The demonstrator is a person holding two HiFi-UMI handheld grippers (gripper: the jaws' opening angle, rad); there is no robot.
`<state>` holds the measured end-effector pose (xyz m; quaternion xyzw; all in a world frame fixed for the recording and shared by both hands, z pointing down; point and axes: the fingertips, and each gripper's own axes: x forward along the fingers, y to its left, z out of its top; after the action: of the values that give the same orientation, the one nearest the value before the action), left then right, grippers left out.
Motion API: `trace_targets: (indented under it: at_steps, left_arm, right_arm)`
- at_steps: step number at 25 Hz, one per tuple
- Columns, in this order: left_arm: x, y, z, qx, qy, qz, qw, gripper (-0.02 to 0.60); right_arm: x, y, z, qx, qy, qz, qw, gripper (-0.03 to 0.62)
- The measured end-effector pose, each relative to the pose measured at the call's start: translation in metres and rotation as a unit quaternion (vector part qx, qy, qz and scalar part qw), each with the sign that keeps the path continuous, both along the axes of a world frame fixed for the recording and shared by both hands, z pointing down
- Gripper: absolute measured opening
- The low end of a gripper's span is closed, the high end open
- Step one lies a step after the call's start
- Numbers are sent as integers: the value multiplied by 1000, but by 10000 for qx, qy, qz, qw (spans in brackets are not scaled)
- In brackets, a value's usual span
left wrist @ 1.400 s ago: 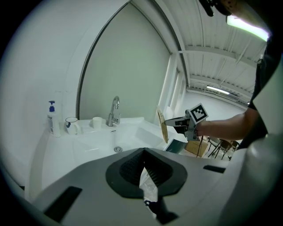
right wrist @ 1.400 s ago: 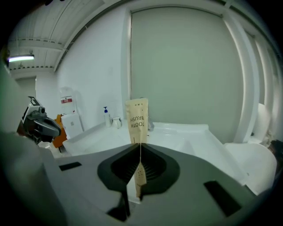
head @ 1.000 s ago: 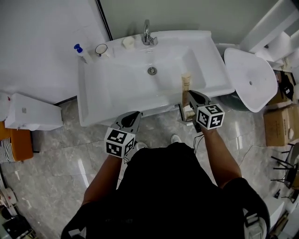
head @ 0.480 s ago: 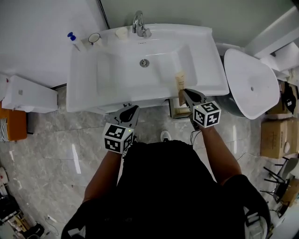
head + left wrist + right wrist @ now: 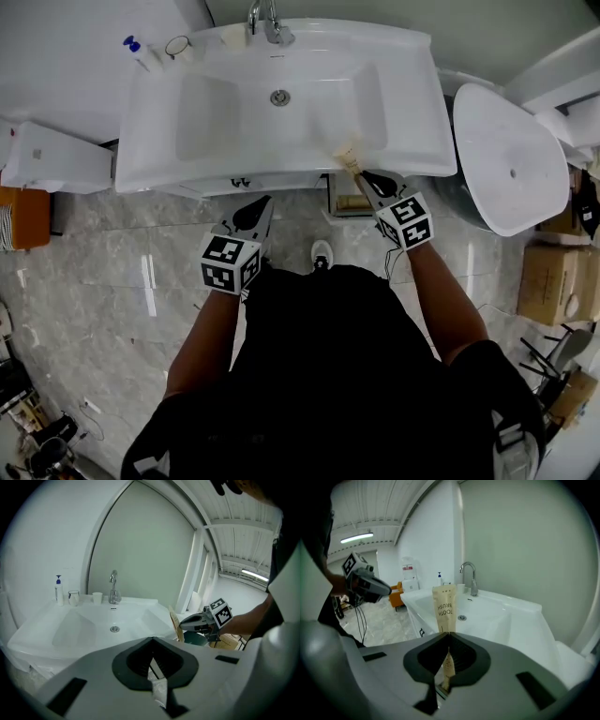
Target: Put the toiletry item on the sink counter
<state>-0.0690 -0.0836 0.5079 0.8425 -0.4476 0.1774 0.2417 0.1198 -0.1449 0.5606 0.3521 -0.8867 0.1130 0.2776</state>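
Top: black, short-sleeved.
Shoe (image 5: pixel 322 253): white.
Left tongs (image 5: pixel 267 202): grey, bore a black-and-white marker cube.
Right tongs (image 5: pixel 360 175): matched, trailed thin cable.

A floor of glossy grey marble tile (image 5: pixel 112 309) is laid before the white sink counter (image 5: pixel 417 112), which is set against a pale grey-green wall panel (image 5: pixel 140 550). A white box-like unit (image 5: pixel 52 159) and an orange seat (image 5: pixel 33 202) are seen at the left. A white oval fixture (image 5: pixel 506 159) (its kind cannot be told) and cardboard boxes (image 5: pixel 553 281) are seen at the right. A strip light (image 5: pixel 358 538) is lit overhead.
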Motion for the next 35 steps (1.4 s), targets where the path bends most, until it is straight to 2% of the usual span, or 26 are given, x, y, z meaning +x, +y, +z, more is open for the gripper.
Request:
trace_targets:
  at_steps: [3, 5, 8, 12, 19, 26, 32, 35]
  left_arm:
    - [7, 2, 7, -103, 156, -158, 9997, -3]
    - [10, 4, 11, -168, 215, -287, 9992, -3]
    - [15, 10, 17, -219, 195, -395, 9988, -3]
    - [22, 17, 25, -310, 133, -440, 9985, -3]
    - [29, 23, 37, -473, 84, -494, 9976, -4]
    - [31, 32, 48, -647, 47, -531, 9965, -3]
    - [26, 39, 56, -775, -27, -606, 9951, -3]
    - [21, 38, 59, -838, -69, -677, 9942, -3]
  right_arm:
    - [10, 10, 20, 139, 497, -452, 9976, 9]
    - [17, 17, 35, 274, 953, -805, 9918, 9]
    - [26, 29, 65, 456, 1713, -1390, 9743, 8]
    - [36, 38, 110, 497, 2419, -1929, 9496, 9]
    - [54, 25, 191, 313, 3458, -2309, 9089, 8]
    - [76, 10, 258, -1, 4230, -2240, 8780, 9]
    - [86, -3, 296, -140, 4670, -2381, 8515, 9]
    - [84, -6, 309, -190, 4760, -2499, 8430, 9]
